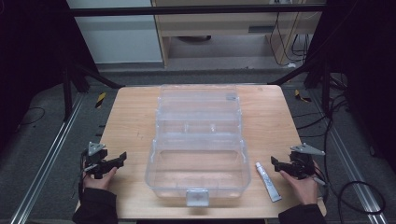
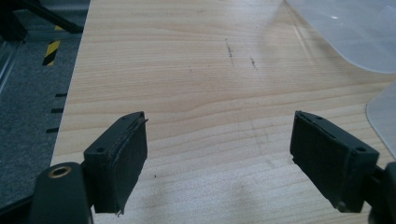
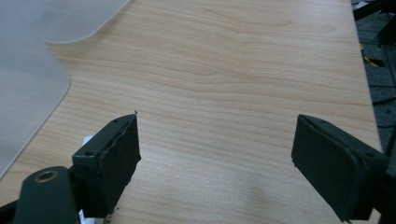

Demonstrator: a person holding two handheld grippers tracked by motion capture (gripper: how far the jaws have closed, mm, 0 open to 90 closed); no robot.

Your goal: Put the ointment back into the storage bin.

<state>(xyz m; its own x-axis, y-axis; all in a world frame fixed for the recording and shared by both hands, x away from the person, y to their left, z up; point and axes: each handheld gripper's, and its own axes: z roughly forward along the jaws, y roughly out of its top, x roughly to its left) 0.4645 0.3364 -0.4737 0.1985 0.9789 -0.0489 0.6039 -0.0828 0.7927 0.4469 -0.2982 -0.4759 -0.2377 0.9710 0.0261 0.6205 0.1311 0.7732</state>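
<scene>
A clear plastic tiered box [image 1: 198, 140] stands open in the middle of the wooden table [image 1: 130, 121], its trays stepped back toward the far edge. A small white tube [image 1: 268, 181] lies on the table just right of the box's front corner. My left gripper [image 1: 122, 158] rests near the table's front left, held by a hand, jaws wide apart with nothing between them [image 2: 219, 158]. My right gripper [image 1: 273, 162] sits at the front right, just right of the tube, also open and empty [image 3: 217, 163]. A white sliver of the tube [image 3: 87, 140] peeks beside its left jaw.
The clear box edge shows at the upper right of the left gripper view [image 2: 355, 32] and at the upper left of the right gripper view [image 3: 32, 79]. Black frame legs [image 1: 74, 79] and cables [image 1: 327, 116] surround the table. Bare wood lies on both sides of the box.
</scene>
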